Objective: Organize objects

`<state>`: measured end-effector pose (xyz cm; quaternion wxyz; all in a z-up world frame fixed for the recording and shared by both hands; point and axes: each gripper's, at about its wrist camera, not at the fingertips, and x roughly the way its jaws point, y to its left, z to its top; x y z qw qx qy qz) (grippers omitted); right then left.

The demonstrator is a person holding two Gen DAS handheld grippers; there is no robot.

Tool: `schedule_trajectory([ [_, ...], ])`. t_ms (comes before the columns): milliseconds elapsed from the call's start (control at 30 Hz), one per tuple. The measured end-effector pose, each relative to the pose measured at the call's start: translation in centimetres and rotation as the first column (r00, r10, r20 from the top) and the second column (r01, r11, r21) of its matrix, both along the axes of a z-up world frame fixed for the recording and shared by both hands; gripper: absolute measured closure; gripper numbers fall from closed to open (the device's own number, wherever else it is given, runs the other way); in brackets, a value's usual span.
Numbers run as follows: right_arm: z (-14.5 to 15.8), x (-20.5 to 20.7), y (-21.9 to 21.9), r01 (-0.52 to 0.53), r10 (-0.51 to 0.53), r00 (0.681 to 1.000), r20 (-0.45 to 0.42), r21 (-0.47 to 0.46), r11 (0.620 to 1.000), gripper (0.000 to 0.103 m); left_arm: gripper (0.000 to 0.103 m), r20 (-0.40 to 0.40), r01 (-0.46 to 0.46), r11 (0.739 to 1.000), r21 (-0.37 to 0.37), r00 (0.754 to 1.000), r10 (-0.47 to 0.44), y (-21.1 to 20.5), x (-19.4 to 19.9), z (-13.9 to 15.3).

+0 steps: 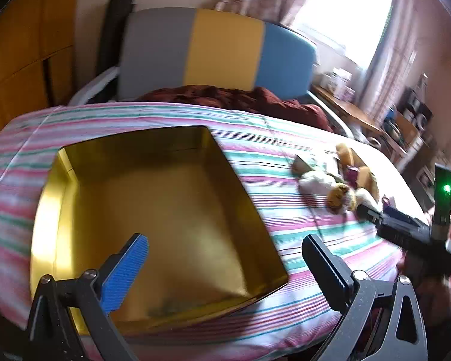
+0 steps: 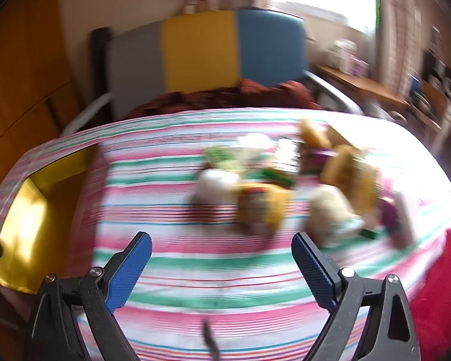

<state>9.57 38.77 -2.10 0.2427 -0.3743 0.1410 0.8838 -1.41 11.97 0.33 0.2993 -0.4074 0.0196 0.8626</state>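
A gold, open-topped tin box (image 1: 165, 219) lies on the striped bedsheet (image 1: 255, 147), with nothing visible inside. My left gripper (image 1: 225, 255) hovers over the box's near right part, jaws wide apart and holding nothing. A heap of small plush toys (image 1: 336, 180) lies on the sheet to the right of the box. In the right wrist view the same plush toys (image 2: 285, 186) are blurred, just beyond my right gripper (image 2: 222, 252), which is open and holds nothing. The box's edge (image 2: 42, 210) shows at far left. The right gripper's body (image 1: 406, 228) shows near the toys in the left wrist view.
A dark red blanket (image 1: 240, 96) lies bunched at the head of the bed, below a grey, yellow and blue headboard (image 1: 219, 51). A wooden cupboard (image 1: 24, 60) stands at left. A cluttered desk and shelves (image 1: 391, 120) stand at right under a bright window. A red cloth (image 2: 442, 285) lies at lower right.
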Motion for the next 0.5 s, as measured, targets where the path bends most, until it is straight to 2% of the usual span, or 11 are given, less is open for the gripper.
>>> schedule_trajectory([
  [67, 0.5, 1.1, 2.8, 0.079, -0.079, 0.997, -0.009, -0.02, 0.997, 0.007, 0.0, 0.004, 0.043, 0.999, -0.005, 0.999, -0.043, 1.6, -0.2, 0.2],
  [200, 1.4, 2.2, 7.1, 0.155, -0.156, 0.987, -0.03, -0.032, 0.987, 0.007, 0.0, 0.011, 0.124, 0.991, -0.046, 0.992, -0.124, 5.8, -0.6, 0.3],
  [333, 1.7, 2.4, 9.4, 0.152, -0.153, 0.988, -0.026, -0.042, 0.988, 0.007, 0.0, 0.028, 0.195, 0.976, -0.094, 0.981, -0.193, 10.4, -1.5, -0.5],
  [500, 1.4, 2.6, 10.9, 0.142, -0.148, 0.988, -0.039, -0.117, 0.983, 0.007, 0.0, 0.095, 0.285, 0.954, -0.095, 0.956, -0.276, 15.8, -2.7, -2.2],
])
